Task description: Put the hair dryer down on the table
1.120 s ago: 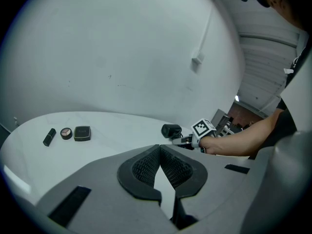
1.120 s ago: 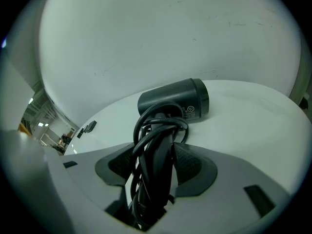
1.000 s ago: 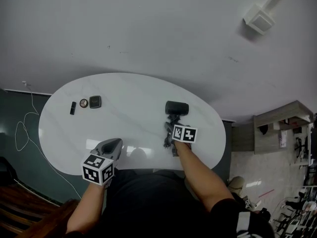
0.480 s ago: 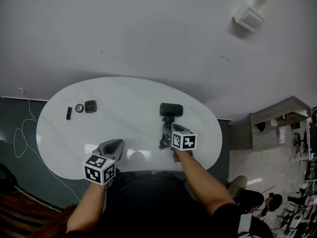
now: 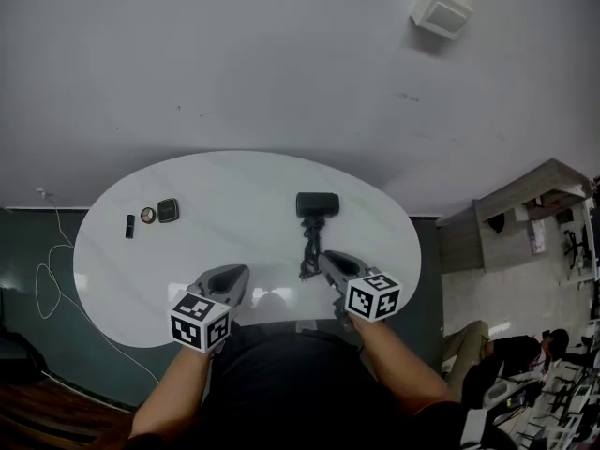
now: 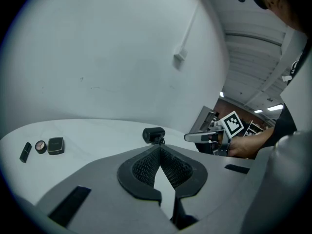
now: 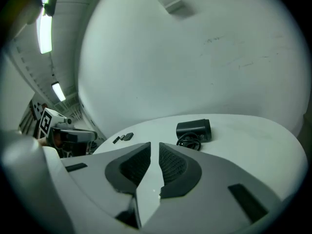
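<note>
Since a second ago our right tool has backed off the black hair dryer, which lies on the white oval desk. Its jaws have just been closing and stand narrowly apart, empty. Only our left tool's own view shows its jaws meeting, empty.

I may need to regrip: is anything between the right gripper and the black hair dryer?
Nothing foreign: the black hair dryer lies on the white oval table, with only its own coiled cord toward the right gripper, whose jaws have just been closing on nothing.
</note>
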### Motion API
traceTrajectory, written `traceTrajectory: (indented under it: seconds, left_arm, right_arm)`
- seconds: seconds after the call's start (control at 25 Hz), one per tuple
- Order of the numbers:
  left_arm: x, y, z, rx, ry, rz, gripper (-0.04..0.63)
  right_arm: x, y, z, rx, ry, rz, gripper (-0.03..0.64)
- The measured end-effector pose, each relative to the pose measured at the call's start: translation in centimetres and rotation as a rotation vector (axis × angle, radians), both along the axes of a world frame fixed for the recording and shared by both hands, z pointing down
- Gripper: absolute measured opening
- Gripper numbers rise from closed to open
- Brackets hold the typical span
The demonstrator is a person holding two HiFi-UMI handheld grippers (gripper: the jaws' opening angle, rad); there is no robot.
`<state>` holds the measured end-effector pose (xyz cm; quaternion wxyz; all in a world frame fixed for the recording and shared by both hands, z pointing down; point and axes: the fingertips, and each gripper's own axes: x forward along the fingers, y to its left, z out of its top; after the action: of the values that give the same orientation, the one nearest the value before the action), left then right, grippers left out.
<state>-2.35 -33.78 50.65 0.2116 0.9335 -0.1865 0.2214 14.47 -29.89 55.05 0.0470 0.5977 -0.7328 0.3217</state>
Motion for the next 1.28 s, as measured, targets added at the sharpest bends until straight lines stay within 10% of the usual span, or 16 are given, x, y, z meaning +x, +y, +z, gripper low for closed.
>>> traceTrajectory:
  seconds: [0.48, 0.88, 1.28]
  left_arm:
    - [3.9, 2.2, -2.7, 0.034, 0.078, 0.104, 0.017]
    - [4.4, 3.2, -2.5, 0.059, 0.052, 0.150, 0.017]
    - [4.2, 3.3, -2.6, 0.059, 0.044, 0.155, 0.017]
  right_arm:
    - [0.8, 4.2, -5.7, 0.128, -0.204, 0.080, 0.009]
    - [0.0, 6.5, -5.7, 0.138, 0.063, 0.013, 0.008]
    - [-0.6, 7.0, -5.2, 0.120, 0.023, 0.010, 0.008]
